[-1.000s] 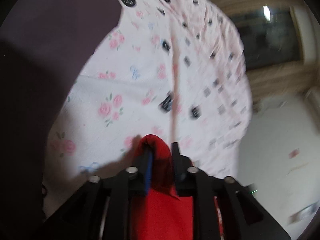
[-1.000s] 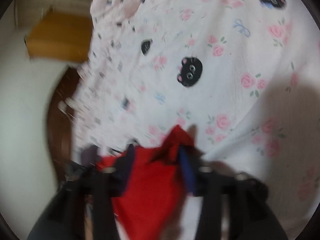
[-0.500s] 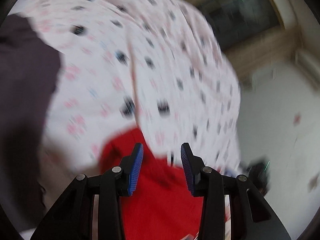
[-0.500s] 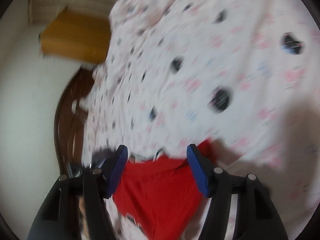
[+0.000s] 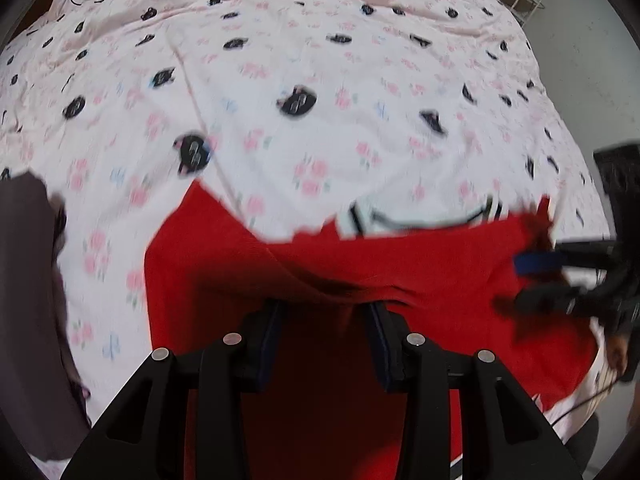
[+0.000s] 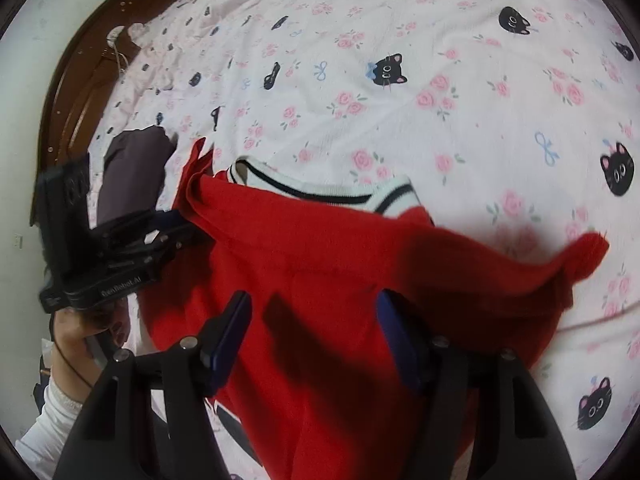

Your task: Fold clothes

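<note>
Both claws free | right claw (image 6: 314,336) opening | red sweater (image 6: 320,264) flat on bedsheet (image 6: 400,80)

A red knit sweater (image 6: 328,264) with a white, black-striped collar lies spread on the bed, collar toward the far side. Its cloth is rumpled, with one corner sticking out at the side.

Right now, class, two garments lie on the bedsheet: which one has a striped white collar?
The red sweater, under both grippers; the dark purple garment beside it is plain.
</note>
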Demonstrator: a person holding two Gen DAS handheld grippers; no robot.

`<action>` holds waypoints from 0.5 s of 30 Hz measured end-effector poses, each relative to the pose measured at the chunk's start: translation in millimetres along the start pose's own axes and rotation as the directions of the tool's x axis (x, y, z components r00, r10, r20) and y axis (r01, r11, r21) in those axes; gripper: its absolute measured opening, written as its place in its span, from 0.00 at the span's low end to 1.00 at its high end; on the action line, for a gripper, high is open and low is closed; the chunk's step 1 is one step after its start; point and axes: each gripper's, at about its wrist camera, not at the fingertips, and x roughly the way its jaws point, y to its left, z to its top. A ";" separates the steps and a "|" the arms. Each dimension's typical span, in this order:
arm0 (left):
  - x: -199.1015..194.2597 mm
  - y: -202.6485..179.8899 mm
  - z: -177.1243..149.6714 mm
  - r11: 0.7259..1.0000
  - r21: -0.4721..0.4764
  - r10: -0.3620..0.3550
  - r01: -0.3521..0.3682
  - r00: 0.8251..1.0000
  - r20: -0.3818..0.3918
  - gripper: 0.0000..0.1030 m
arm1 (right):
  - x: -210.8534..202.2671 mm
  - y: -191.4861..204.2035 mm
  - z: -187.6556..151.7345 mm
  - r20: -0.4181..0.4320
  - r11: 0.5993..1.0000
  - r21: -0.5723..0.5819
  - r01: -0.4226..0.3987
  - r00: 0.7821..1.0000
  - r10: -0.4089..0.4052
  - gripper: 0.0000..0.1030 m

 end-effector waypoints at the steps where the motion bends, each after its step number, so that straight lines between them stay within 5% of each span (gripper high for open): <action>1: -1.2 0.6 6.0 1.000 -0.008 -0.001 0.001 1.000 0.019 0.34 | 0.3 0.7 1.0 -0.004 1.000 0.003 0.005 1.000 -0.005 0.65; 9: -11.7 41.2 32.3 0.977 -0.201 -0.027 0.066 0.982 0.189 0.34 | -0.5 5.1 5.9 -0.017 1.000 0.010 0.023 1.000 -0.023 0.66; 15: -40.3 46.3 -26.4 0.973 -0.216 -0.027 0.084 0.966 0.256 0.34 | -2.2 20.7 18.7 0.005 1.000 -0.010 -0.002 1.000 0.002 0.66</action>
